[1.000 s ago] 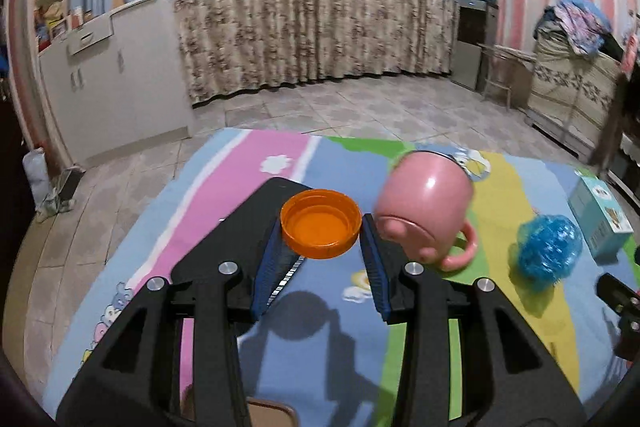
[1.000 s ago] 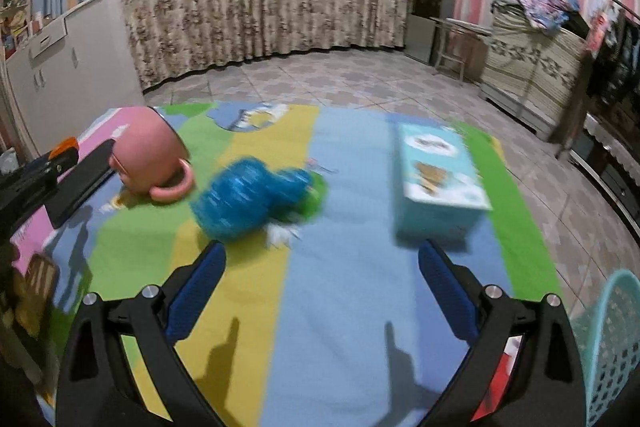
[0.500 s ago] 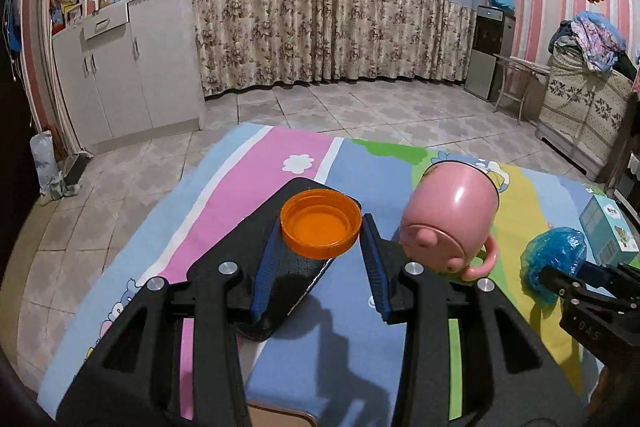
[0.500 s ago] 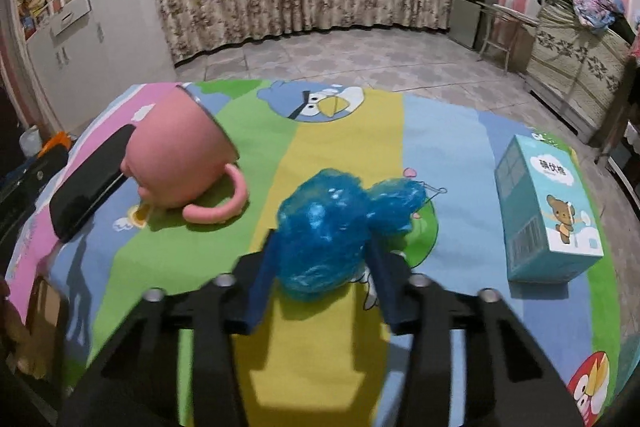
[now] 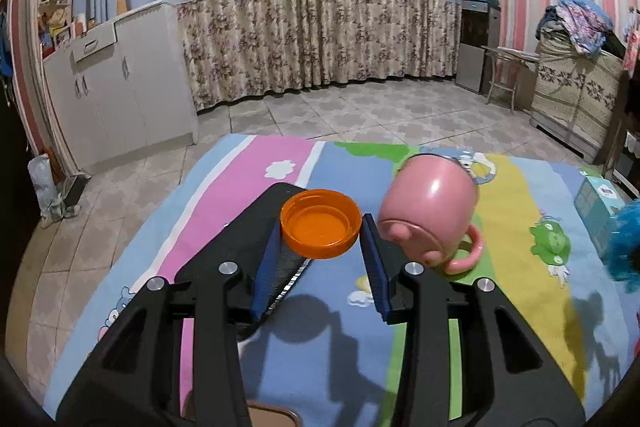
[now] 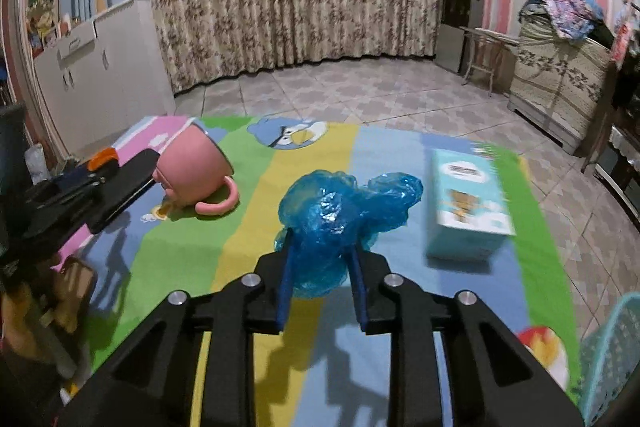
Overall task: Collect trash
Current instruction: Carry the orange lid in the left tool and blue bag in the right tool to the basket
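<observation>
My left gripper [image 5: 320, 233] is shut on an orange plastic lid [image 5: 319, 229], held above the colourful striped mat [image 5: 512, 211]. The same lid [image 6: 103, 157] shows at the left edge of the right wrist view. A crumpled blue plastic bag [image 6: 336, 211] sits between the blue pads of my right gripper [image 6: 320, 245], whose jaws are closing and squeezing it; the bag is lifted off the mat [image 6: 248, 227]. In the left wrist view the bag [image 5: 626, 239] appears blurred at the far right.
A pink mug [image 5: 432, 211] lies on its side on the mat, beside a flat black object [image 5: 240, 239] under the left gripper. A light blue carton [image 6: 468, 211] stands right of the bag. A teal mesh basket [image 6: 612, 351] stands at the lower right. Tiled floor surrounds the mat.
The right gripper moved in on the blue bag, shut on it and raised it off the mat. The left gripper kept hold of the orange lid and barely moved.
</observation>
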The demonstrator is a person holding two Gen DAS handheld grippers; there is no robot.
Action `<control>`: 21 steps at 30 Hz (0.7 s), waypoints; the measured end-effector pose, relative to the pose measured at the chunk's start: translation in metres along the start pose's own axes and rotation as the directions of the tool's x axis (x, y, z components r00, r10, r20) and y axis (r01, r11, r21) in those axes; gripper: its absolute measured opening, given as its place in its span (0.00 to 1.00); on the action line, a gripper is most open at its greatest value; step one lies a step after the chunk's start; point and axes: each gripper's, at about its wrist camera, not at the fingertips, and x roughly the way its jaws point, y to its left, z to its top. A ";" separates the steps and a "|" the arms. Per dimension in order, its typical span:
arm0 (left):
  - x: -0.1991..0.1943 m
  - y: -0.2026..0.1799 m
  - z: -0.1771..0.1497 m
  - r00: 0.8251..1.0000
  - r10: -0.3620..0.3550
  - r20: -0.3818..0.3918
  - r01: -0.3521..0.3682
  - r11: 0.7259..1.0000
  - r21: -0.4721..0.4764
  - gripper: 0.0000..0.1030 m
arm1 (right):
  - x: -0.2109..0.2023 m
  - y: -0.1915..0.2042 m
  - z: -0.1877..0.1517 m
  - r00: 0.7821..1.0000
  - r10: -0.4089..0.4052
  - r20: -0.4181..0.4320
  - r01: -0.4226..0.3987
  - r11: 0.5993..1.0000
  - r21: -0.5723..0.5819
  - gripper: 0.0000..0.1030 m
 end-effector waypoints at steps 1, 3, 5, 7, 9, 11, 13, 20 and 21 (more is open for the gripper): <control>-0.003 -0.003 0.001 1.000 -0.011 -0.003 0.011 1.000 0.002 0.38 | -0.015 -0.010 -0.003 1.000 -0.013 0.013 0.013 1.000 0.006 0.24; -0.016 -0.010 0.002 0.999 -0.039 0.004 0.039 0.999 0.004 0.38 | -0.039 -0.031 -0.010 0.999 -0.039 0.030 0.038 0.999 0.024 0.24; -0.030 -0.019 0.003 0.998 -0.061 0.016 0.061 0.998 0.015 0.38 | -0.066 -0.057 -0.019 0.996 -0.073 0.047 0.070 0.996 0.054 0.24; -0.048 -0.032 0.003 0.996 -0.088 0.031 0.087 0.996 0.034 0.38 | -0.085 -0.079 -0.028 0.992 -0.109 0.057 0.105 0.992 0.075 0.24; -0.066 -0.044 0.001 0.992 -0.118 0.043 0.116 0.992 0.049 0.38 | -0.101 -0.102 -0.038 0.985 -0.158 0.064 0.151 0.984 0.092 0.24; -0.079 -0.056 -0.002 0.988 -0.151 0.043 0.149 0.987 0.055 0.38 | -0.117 -0.129 -0.052 0.977 -0.202 0.067 0.192 0.973 0.128 0.24; -0.095 -0.074 -0.006 0.982 -0.181 0.047 0.178 0.981 0.073 0.38 | -0.132 -0.159 -0.068 0.970 -0.236 0.063 0.221 0.958 0.182 0.24; -0.131 -0.141 -0.019 0.967 -0.250 0.051 0.239 0.958 0.156 0.38 | -0.150 -0.239 -0.103 0.929 -0.367 0.044 0.339 0.894 0.293 0.24; -0.133 -0.148 -0.020 0.965 -0.259 0.050 0.248 0.955 0.164 0.38 | -0.151 -0.248 -0.107 0.925 -0.378 0.041 0.348 0.885 0.308 0.24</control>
